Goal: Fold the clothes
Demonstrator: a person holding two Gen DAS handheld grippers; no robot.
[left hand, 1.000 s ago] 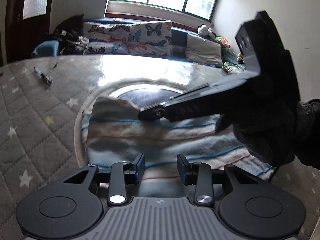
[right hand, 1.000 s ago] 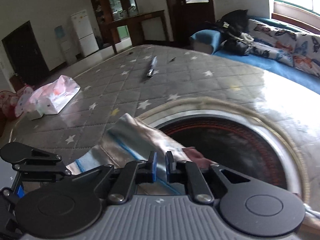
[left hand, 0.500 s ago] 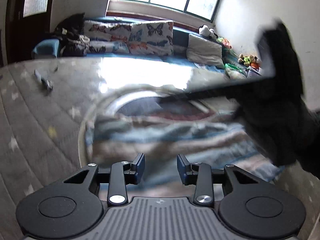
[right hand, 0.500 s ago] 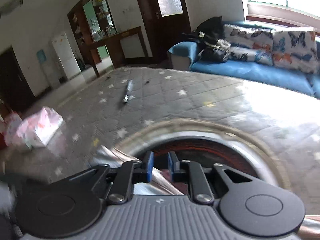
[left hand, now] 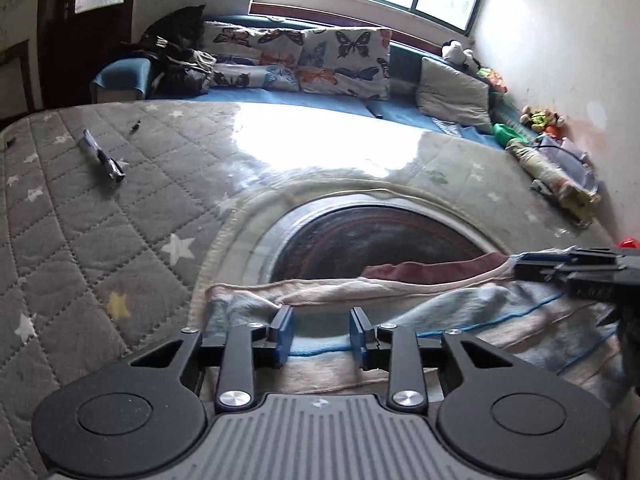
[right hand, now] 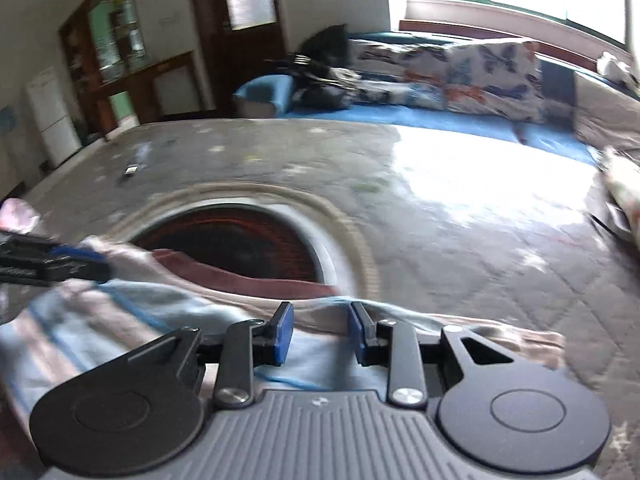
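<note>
Left hand-held gripper, nearest in the left wrist view: blue pads apart, jaws just narrowed, nothing pinched; striped cloth only beneath the gap.

Right hand-held gripper, nearest in the right wrist view: blue pads apart, jaws just widened, nothing pressed between them; a raised ridge of cloth edge at the gap, at 12 o'clock from the pads. Seen again in the left wrist view at 3 o'clock as a dark bar with its tip at the cloth's far corner.

Folded garment: soft, fuzzy fabric in pale blue, cream and pink bands crossed by thin bright-blue lines; far edge turned up, showing a maroon lining; laid flat directly under both tools, over the near rim of a round rug. Blurred in the right wrist view.

Round rug, at 12 o'clock beyond the garment: dark centre with reddish rings, pale cream border.

Quilted mattress under everything: grey, diamond-stitched, scattered white and yellow stars, strong window glare farther back.

Dark pen-like object at 10 o'clock, well apart from the garment.

Butterfly cushions on a blue sofa, farthest, at 12 o'clock below the window.
</note>
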